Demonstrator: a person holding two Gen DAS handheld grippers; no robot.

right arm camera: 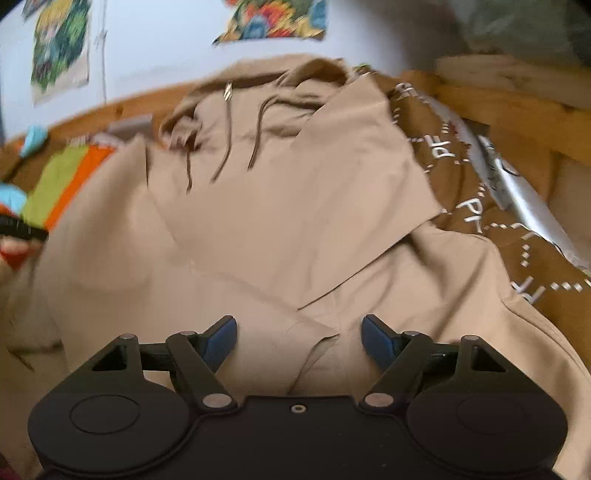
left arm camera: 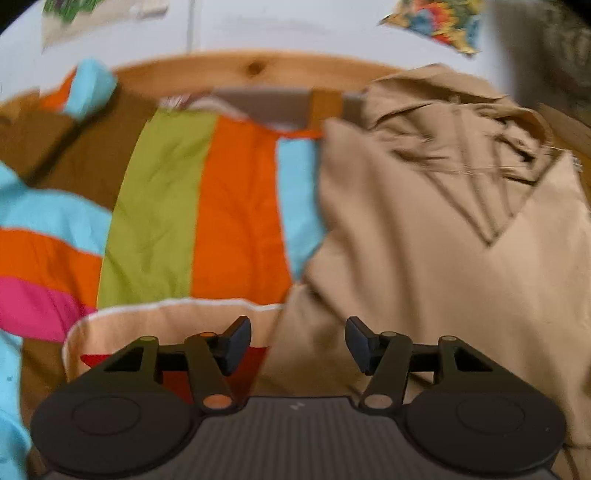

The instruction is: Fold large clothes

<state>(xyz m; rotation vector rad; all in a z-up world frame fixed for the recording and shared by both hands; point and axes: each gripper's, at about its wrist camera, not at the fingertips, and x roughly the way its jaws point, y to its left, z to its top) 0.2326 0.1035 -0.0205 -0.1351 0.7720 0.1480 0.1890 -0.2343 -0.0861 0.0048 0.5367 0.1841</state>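
A large tan hooded sweatshirt (right arm camera: 280, 206) lies spread on the bed, its hood and dark drawstrings (right arm camera: 258, 133) at the far end and one sleeve folded across the chest. In the left wrist view the same tan sweatshirt (left arm camera: 443, 236) fills the right half. My left gripper (left arm camera: 298, 343) is open above the garment's left edge, where it meets a striped cover. My right gripper (right arm camera: 299, 338) is open over the lower part of the sweatshirt, near a fold edge. Neither holds anything.
A bright striped cover (left arm camera: 207, 206) in green, orange, blue and pink lies left of the sweatshirt. Brown fabric with white lettering (right arm camera: 461, 192) and a silver strip (right arm camera: 524, 199) lie to its right. A wooden bed frame (left arm camera: 258, 70) runs behind, before a pale wall with colourful pictures (right arm camera: 273, 18).
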